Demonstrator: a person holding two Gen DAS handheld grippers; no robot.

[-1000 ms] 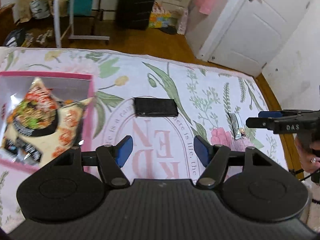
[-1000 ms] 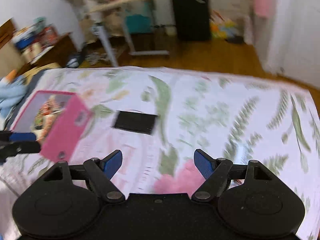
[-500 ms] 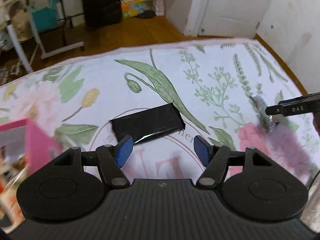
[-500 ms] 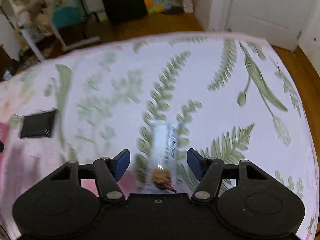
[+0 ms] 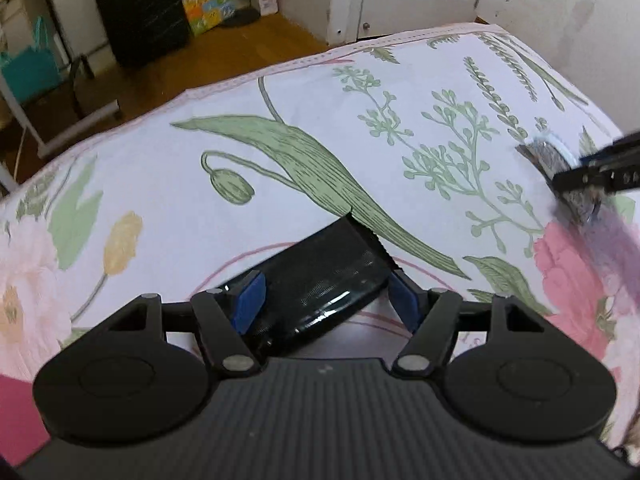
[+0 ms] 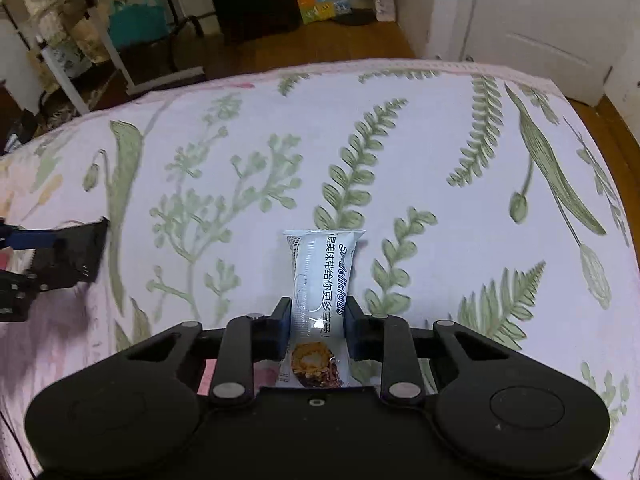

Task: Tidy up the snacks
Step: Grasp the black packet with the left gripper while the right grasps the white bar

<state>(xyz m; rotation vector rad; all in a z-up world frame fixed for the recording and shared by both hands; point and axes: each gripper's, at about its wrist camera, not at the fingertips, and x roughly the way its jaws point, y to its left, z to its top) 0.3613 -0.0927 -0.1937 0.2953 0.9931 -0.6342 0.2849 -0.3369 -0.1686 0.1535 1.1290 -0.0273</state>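
A glossy black snack packet (image 5: 320,272) lies on the floral bed cover (image 5: 360,140). My left gripper (image 5: 326,300) is low over it, its blue pads either side of the packet's near part and its jaws opening. A white snack bar packet (image 6: 322,276) with blue lettering lies lengthwise between the pads of my right gripper (image 6: 318,320), which is shut on it. In the left wrist view that packet (image 5: 544,152) shows at the right edge under the right gripper's fingers (image 5: 600,174). In the right wrist view the black packet (image 6: 76,256) is at the far left.
A corner of the pink box (image 5: 16,412) shows at the lower left. Beyond the bed's far edge are wooden floor, a black suitcase (image 5: 140,8), a colourful bag (image 5: 204,4), a white door (image 6: 540,20) and a metal trolley (image 6: 100,40).
My left gripper swung from beside the pink box down onto the black packet. My right gripper dropped onto the white packet and its jaws went from wide open to shut on it.
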